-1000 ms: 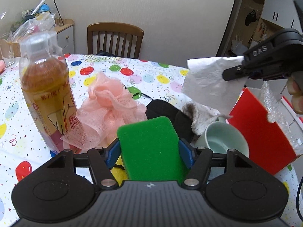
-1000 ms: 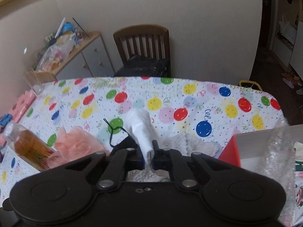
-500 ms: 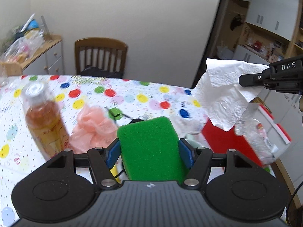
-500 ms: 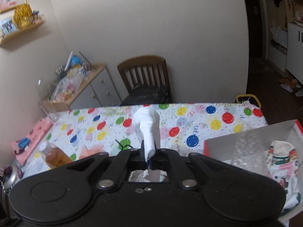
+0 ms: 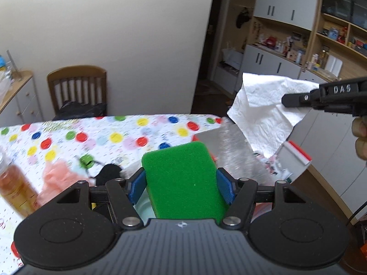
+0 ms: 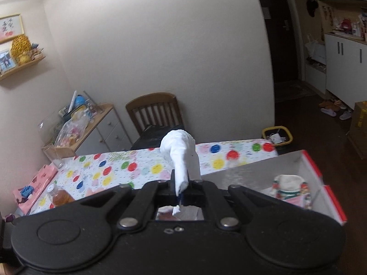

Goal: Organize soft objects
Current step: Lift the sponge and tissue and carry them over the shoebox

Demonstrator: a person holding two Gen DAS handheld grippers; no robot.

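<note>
My left gripper (image 5: 181, 184) is shut on a green sponge (image 5: 181, 178), held flat between its blue pads above the table. In the left wrist view my right gripper (image 5: 284, 99) enters from the right, shut on a white paper towel (image 5: 263, 114) that hangs over the red-edged box (image 5: 298, 154). Seen from the right wrist, that right gripper (image 6: 180, 186) pinches the same paper towel (image 6: 182, 155), which stands up ahead of the fingers. The open box (image 6: 309, 167) lies below to the right with patterned fabric (image 6: 289, 189) inside. A pink mesh pouf (image 5: 57, 176) rests on the table.
A balloon-print tablecloth (image 5: 128, 135) covers the table. An amber drink bottle (image 5: 13, 190) stands at the left, and a dark item (image 5: 107, 174) lies beside the pouf. A wooden chair (image 5: 78, 89) is at the far side. A hand (image 5: 360, 137) shows at the right edge.
Both grippers have risen and swung right, carrying the sponge and the paper towel from over the table's middle to the box. The bottle and pouf have dropped to the lower left.
</note>
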